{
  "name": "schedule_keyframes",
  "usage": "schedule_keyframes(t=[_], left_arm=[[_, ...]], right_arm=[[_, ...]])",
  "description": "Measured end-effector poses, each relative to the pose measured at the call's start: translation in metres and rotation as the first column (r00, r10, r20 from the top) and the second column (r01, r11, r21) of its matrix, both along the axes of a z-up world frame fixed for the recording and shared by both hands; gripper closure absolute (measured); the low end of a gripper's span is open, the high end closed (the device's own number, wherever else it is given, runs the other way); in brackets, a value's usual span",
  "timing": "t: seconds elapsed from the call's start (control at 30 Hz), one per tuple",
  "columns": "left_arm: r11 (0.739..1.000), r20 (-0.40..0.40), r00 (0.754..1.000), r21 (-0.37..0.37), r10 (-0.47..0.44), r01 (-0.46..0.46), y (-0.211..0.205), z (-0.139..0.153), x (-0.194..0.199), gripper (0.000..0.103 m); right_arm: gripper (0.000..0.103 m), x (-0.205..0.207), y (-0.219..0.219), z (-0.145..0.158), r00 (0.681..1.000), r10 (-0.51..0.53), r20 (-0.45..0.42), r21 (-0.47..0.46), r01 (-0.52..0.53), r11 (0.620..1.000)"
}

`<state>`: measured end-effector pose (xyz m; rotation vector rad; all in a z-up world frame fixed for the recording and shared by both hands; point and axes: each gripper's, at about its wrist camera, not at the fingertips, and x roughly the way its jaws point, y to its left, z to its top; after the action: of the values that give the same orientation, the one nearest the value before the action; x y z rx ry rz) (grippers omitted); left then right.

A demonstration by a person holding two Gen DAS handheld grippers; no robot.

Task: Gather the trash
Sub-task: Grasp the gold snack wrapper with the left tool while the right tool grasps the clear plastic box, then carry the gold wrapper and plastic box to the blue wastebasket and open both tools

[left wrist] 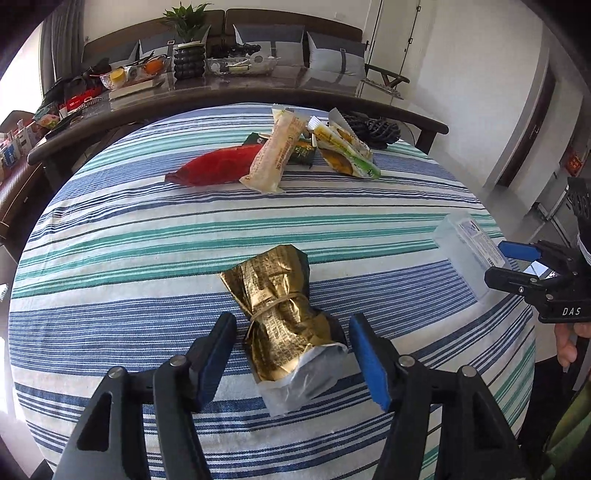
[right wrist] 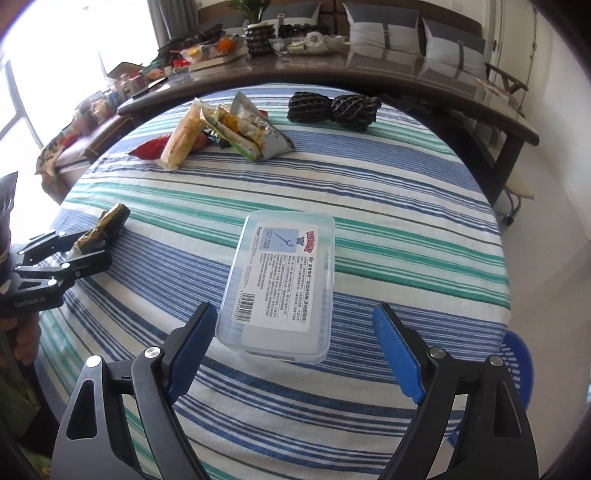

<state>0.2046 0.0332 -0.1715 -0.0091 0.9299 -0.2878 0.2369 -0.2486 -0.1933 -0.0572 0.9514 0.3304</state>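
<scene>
Room: a living space with a long dark wooden table (right wrist: 424, 79) behind, cluttered with a potted plant (left wrist: 189, 40), fruit and small packages; grey cushions (right wrist: 384, 26) line a sofa beyond it.
Surface: a round table under a blue, green and white striped tablecloth (left wrist: 147, 236).
Gold wrapper: a crumpled gold foil wrapper (left wrist: 284, 321), tied around its middle with a band, lies near the table's near edge on the left-hand side, its torn silver end pointing at the camera.
Left gripper: the left gripper (left wrist: 293, 356) has its jaws spread wide on either side of the gold wrapper's near end, with a gap on both sides; it grips nothing.
Clear box: a clear plastic box (right wrist: 280, 280) with a printed label on its lid sits near the near edge on the right-hand side.
Right gripper: the right gripper (right wrist: 295, 349) is wide open over the box's near end, its blue pads (right wrist: 400, 354) clear of the box walls; it holds nothing.
Far pile: toward the far edge lie a red packet (left wrist: 218, 166), a long beige wrapper (left wrist: 275, 151) leaning over it, and yellow-green snack wrappers (left wrist: 347, 151), overlapping.
Black bundle: a black mesh bundle (right wrist: 334, 107) rests at the far edge, apart from the pile.
Beside the table: a blue plastic stool (right wrist: 517, 365) stands off the right edge.
</scene>
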Motion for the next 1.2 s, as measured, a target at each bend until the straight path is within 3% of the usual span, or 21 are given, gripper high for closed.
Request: schedule_keyframes(t=[0.3, 0.43, 0.47, 0.5, 0.63, 0.7, 0.77, 1.2], left_arm=[[1.000, -0.006, 1.000, -0.001, -0.016, 0.016, -0.002, -0.001, 0.002, 0.038], [1.000, 0.014, 1.000, 0.018, -0.020, 0.020, -0.002, 0.002, 0.000, 0.039], [1.000, 0.017, 1.000, 0.018, -0.018, 0.018, -0.002, 0.002, 0.000, 0.041], [1.000, 0.017, 1.000, 0.016, -0.017, 0.017, -0.001, 0.002, 0.001, 0.052], [1.000, 0.019, 1.000, 0.003, -0.012, 0.012, 0.001, 0.003, 0.000, 0.055], [1.000, 0.028, 0.999, -0.004, -0.017, 0.017, 0.000, 0.006, -0.001, 0.067], [1.000, 0.043, 0.999, -0.008, -0.018, 0.019, -0.001, 0.009, -0.003, 0.071], [0.997, 0.079, 0.995, -0.032, -0.065, 0.067, -0.020, 0.017, -0.013, 0.077]], right_arm=[[0.017, 0.017, 0.021, 0.005, 1.000, 0.010, -0.017, -0.040, -0.010, 0.999], [0.032, 0.019, 0.025, 0.001, 0.999, 0.004, -0.036, -0.067, -0.006, 0.998], [0.036, 0.019, 0.026, 0.000, 0.999, -0.001, -0.039, -0.074, -0.002, 0.997], [0.040, 0.019, 0.025, 0.001, 0.999, -0.008, -0.037, -0.085, 0.005, 0.996], [0.040, 0.015, 0.020, 0.005, 0.999, -0.010, -0.035, -0.063, 0.008, 0.998], [0.040, 0.012, 0.019, 0.008, 1.000, -0.005, -0.025, -0.058, 0.003, 0.998], [0.040, 0.010, 0.018, 0.012, 1.000, -0.002, -0.018, -0.044, 0.001, 0.999], [0.040, 0.003, 0.007, 0.021, 1.000, -0.012, 0.002, 0.026, 0.012, 1.000]])
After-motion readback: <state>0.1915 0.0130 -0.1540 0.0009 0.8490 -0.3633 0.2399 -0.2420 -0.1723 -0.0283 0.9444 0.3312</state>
